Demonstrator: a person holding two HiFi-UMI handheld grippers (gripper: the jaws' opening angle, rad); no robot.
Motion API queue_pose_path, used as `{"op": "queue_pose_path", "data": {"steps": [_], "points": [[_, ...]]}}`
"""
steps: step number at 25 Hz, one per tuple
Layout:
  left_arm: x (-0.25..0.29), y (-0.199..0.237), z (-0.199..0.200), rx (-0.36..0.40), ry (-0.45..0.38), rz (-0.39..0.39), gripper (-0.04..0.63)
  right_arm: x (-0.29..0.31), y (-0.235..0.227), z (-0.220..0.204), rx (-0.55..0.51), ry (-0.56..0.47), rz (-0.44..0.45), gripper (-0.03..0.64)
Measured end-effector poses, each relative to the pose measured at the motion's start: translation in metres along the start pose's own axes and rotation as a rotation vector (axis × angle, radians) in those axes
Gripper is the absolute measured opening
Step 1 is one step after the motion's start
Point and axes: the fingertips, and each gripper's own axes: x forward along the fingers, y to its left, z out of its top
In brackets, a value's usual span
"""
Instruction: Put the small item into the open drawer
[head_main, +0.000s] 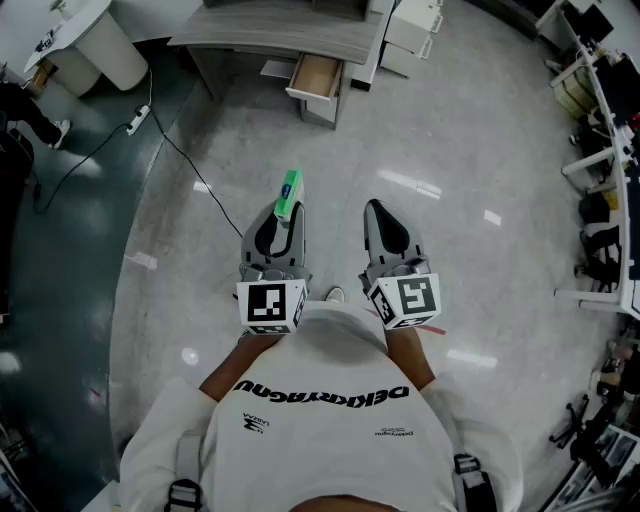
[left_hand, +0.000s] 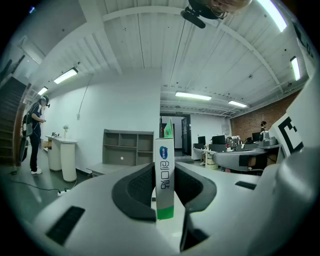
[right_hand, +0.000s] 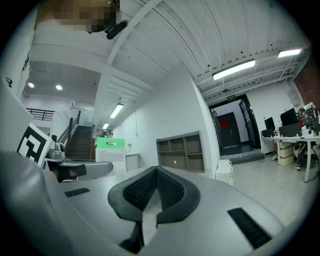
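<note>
Clamping a small white-and-green cardboard carton (head_main: 290, 190) between its pads, my left hand-held gripper (head_main: 281, 222) points level over the floor (head_main: 470, 150); my right hand-held gripper (head_main: 386, 225) is closed, empty. The open wooden drawer (head_main: 315, 77) under the grey desk (head_main: 280, 30) is well ahead. Carry step, I judge: next, approach and reach over it.

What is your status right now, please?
Left claw shut on small box. Right claw shut, empty. Open drawer ahead, nothing seen blocking.
</note>
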Motion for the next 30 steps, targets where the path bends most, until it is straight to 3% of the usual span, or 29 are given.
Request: {"op": "queue_pose_path", "data": {"steps": [9,17,24,28,30], "points": [[0.003,-0.043,0.003,0.072,-0.037,0.005,0.097,-0.017,-0.014,0.003,-0.044,-0.027,0.09,0.032],[0.006,-0.043,-0.024,0.057,0.037,0.045,0.097,-0.008,-0.027,-0.009,-0.032,-0.033,0.095,0.032],[0.054,-0.013,-0.034,0.052,0.045,0.046,0.097,0.052,-0.039,-0.02,-0.047,-0.005,0.106,0.032],[0.082,-0.028,-0.028,0.04,0.034,0.052,0.097,0.056,-0.07,-0.013,-0.045,-0.007,0.112,0.032],[0.111,-0.007,-0.022,0.027,0.03,0.055,0.097,0.089,-0.079,-0.006,-0.042,0.003,0.102,0.032]]}}
